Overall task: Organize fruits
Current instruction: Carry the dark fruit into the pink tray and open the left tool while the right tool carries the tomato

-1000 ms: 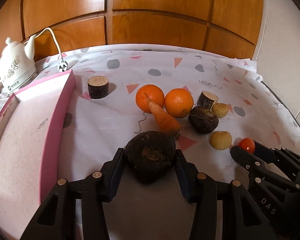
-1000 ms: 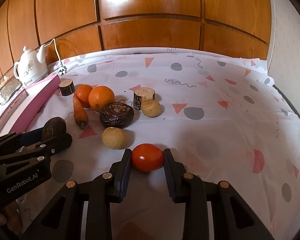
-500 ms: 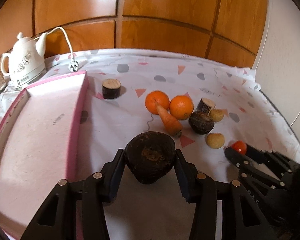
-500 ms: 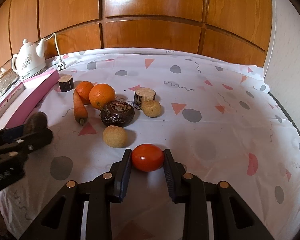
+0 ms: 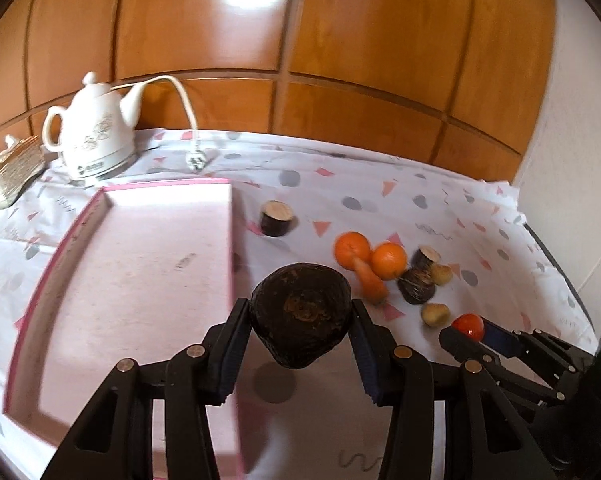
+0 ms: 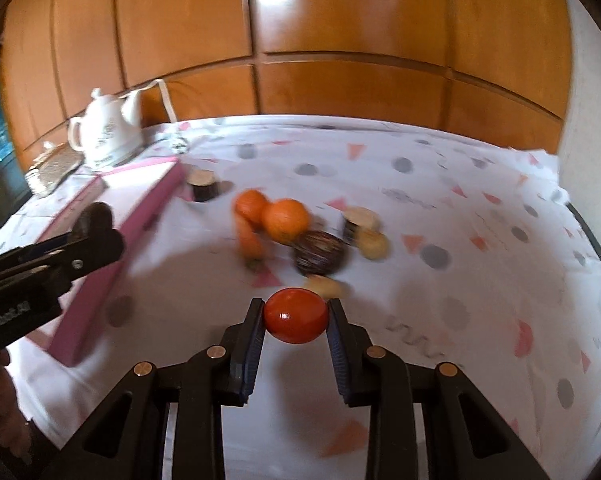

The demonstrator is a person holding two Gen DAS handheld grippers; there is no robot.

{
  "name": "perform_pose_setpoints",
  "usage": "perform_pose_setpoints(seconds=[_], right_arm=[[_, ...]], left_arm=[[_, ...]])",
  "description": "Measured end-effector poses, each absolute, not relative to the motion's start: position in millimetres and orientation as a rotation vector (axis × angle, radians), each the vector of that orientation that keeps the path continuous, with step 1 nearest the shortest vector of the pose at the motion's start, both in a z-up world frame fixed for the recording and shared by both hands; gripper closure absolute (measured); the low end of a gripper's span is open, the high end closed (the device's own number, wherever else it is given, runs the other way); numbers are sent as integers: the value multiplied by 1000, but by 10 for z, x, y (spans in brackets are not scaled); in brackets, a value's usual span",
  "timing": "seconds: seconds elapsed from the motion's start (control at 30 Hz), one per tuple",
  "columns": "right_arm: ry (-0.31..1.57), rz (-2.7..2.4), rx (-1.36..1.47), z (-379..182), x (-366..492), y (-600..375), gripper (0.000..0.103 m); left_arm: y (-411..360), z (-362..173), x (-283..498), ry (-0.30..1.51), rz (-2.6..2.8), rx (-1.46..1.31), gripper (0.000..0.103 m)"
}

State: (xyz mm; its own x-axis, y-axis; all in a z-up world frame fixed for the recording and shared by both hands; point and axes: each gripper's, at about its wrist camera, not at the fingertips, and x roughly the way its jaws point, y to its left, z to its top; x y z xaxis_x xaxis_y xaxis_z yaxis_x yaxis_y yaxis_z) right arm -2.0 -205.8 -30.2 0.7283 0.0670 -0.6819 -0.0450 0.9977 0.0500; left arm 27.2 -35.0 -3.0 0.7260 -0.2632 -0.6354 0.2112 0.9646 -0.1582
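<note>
a: what's the left claw (image 5: 300, 322) doing?

b: it's pinching a dark round fruit (image 5: 300, 314) between its two fingers, held up off the surface (image 5: 440, 208) at the lower middle of the left wrist frame. a shadow sits on the cloth below the fruit. the claw points forward, level, with the right wall of the pink tray (image 5: 132, 280) just to its left.

a: and the right claw (image 6: 296, 318)?

b: clamped on a red tomato (image 6: 295, 315), one finger on each side, lower middle of its own frame. it's lifted too; the tomato hangs above the cloth. from the left wrist view that claw reaches in from the lower right corner, tomato at its tip.

a: where's the rest of the fruit?

b: in a loose cluster at the centre right of the left frame: two oranges (image 5: 370, 254) side by side, a carrot (image 5: 370, 280) leaning against them, a second dark fruit (image 5: 417, 290), and two small tan fruits (image 5: 434, 314) near it. one dark stub (image 5: 276, 218) sits alone beside the tray's far corner, another (image 5: 426, 256) by the oranges.

a: anything else?

b: a white teapot (image 5: 92, 136) with a cord in the upper left, behind the tray. the right view is blurred.
</note>
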Motion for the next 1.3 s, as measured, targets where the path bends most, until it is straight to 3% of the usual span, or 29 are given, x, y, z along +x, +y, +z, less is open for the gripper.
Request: perform_pose_setpoints(seconds=[0.33, 0.83, 0.93, 1.07, 1.3], right_arm=[[789, 280, 32, -133, 313, -1550, 72], [829, 482, -11, -41, 787, -408, 72], [846, 469, -18, -70, 878, -287, 71], [854, 451, -12, -98, 908, -263, 69], [793, 385, 14, -2, 742, -478, 66]], left_arm=[[287, 140, 319, 670, -103, -142, 54], [1117, -91, 461, 726, 150, -188, 53], [1150, -93, 434, 721, 160, -193, 50], [1144, -38, 398, 699, 168, -196, 37], [1056, 15, 342, 689, 130, -213, 33]])
